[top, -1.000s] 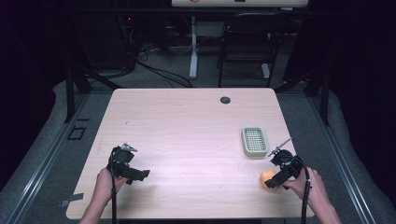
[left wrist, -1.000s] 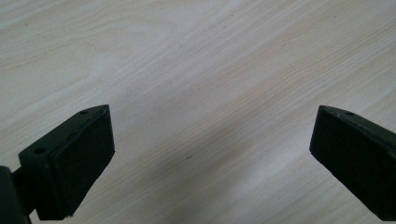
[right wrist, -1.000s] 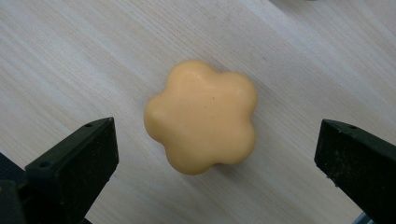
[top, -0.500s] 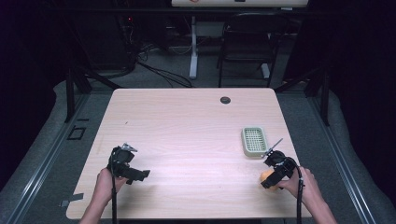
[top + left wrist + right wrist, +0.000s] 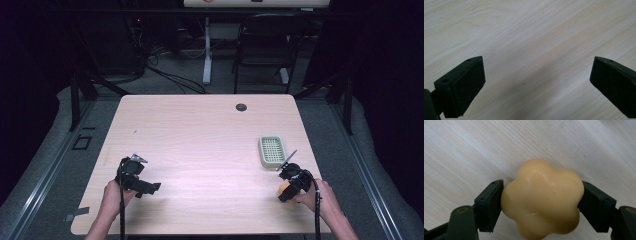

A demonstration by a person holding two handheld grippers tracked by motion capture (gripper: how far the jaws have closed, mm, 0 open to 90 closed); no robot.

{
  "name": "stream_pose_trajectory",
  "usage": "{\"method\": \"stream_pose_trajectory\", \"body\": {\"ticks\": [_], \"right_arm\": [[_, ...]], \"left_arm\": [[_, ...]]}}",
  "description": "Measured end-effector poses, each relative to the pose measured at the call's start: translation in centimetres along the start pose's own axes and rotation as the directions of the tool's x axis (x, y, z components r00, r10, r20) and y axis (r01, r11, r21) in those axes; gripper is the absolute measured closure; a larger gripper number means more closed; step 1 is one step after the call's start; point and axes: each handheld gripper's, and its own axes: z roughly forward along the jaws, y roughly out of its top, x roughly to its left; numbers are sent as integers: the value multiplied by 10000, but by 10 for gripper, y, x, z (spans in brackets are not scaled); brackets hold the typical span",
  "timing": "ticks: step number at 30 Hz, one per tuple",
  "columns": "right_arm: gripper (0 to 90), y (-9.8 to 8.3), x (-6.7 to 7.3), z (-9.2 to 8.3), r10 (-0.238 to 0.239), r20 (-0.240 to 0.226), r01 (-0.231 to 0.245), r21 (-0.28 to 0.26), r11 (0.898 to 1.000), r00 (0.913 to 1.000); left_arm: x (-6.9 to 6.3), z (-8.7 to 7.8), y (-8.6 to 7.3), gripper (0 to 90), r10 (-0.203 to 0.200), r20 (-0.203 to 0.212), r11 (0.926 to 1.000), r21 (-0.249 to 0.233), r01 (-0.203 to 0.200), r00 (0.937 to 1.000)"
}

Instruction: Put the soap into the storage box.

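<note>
A pale yellow flower-shaped soap (image 5: pixel 542 198) sits between the two black jaws of my right gripper (image 5: pixel 541 202), and both pads press on its sides; the jaws have just been closing on it. In the high view the same soap (image 5: pixel 283 188) shows as an orange-yellow spot under the right gripper (image 5: pixel 286 192) near the table's front right. A pale green ridged soap dish (image 5: pixel 272 150) lies just behind it. My left gripper (image 5: pixel 150 188) is held at the front left, open, with only bare wood between its pads (image 5: pixel 469 85).
The light wooden table (image 5: pixel 200 145) has a dark round cable port (image 5: pixel 241 107) near its far edge. A black chair (image 5: pixel 265 45) and a white desk leg (image 5: pixel 206 50) stand beyond the table. Rails run along the floor on both sides.
The right gripper has drawn a little toward the front edge and closed on the soap. The left gripper has kept its place.
</note>
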Motion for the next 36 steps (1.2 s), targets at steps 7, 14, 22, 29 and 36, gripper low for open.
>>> {"method": "stream_pose_trajectory", "body": {"ticks": [7,14,22,29,36], "right_arm": [[259,0,-2,-2,-161,-68,162,174,9997,9998],[263,-2,-2,-2,-64,-76,63,-31,10000,10000],[266,-4,-3,-5,159,-244,-168,-380,9991,9996],[266,-5,-4,-9,288,-231,-301,-564,9980,9993],[267,-5,-7,-16,45,-164,-50,-316,9995,9999]], "left_arm": [[0,0,0,0,32,13,10000,40,-32,10000],[-1,0,0,0,44,-19,10000,9,-44,10000],[-1,0,0,0,58,-62,10000,-26,-58,10000],[-2,0,0,0,72,-73,10000,-24,-73,9999],[-2,0,0,0,66,-57,10000,-26,-66,10000]]}}
